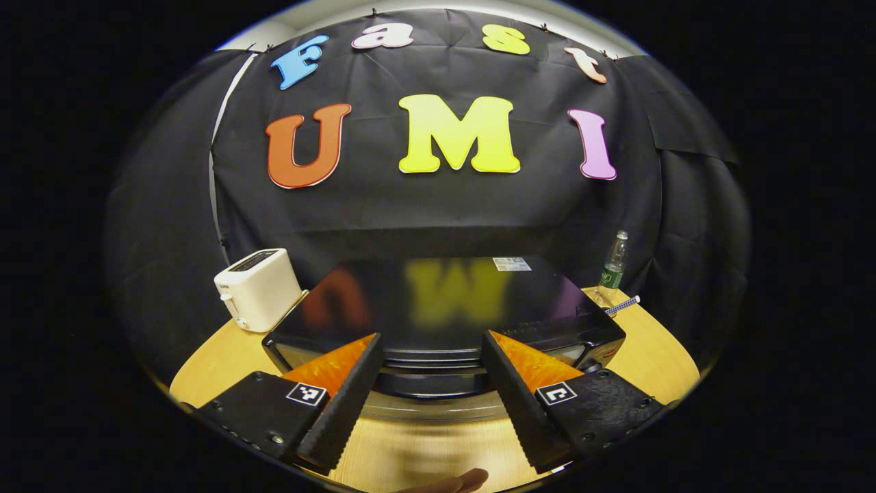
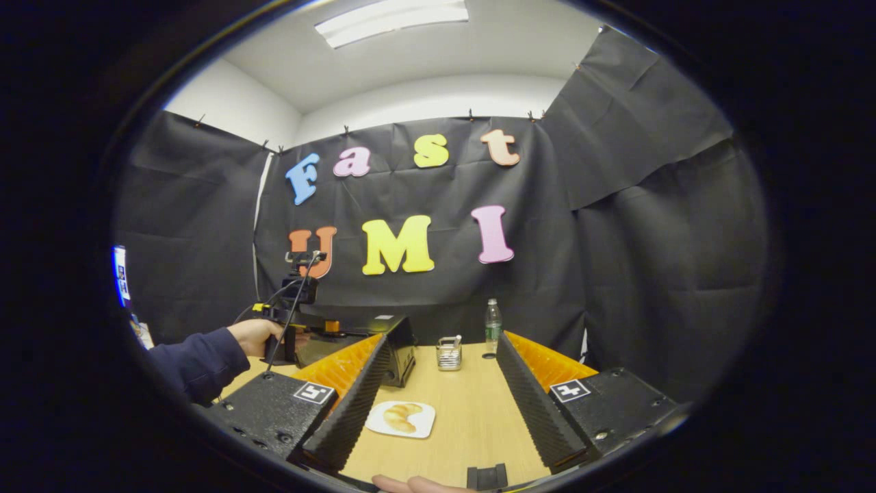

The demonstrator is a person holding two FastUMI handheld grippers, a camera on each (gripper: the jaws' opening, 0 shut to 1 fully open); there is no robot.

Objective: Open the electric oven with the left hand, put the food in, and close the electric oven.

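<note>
no legible text, oven (image 1: 445, 301) sticker unreadable

Probably a recording booth: black cloth walls (image 2: 424, 287) pinned around a wooden table (image 2: 465, 418)

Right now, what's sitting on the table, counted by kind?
Appliances: 2, the black electric oven and a white toaster.
Bottles: 1, a water bottle.
Plates: 1, the white plate with the croissant.
Wire holders: 1.
Total: 5.

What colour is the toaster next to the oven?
White, or creamy white. The toaster shows best in the left gripper view, standing left of the black oven.
</note>
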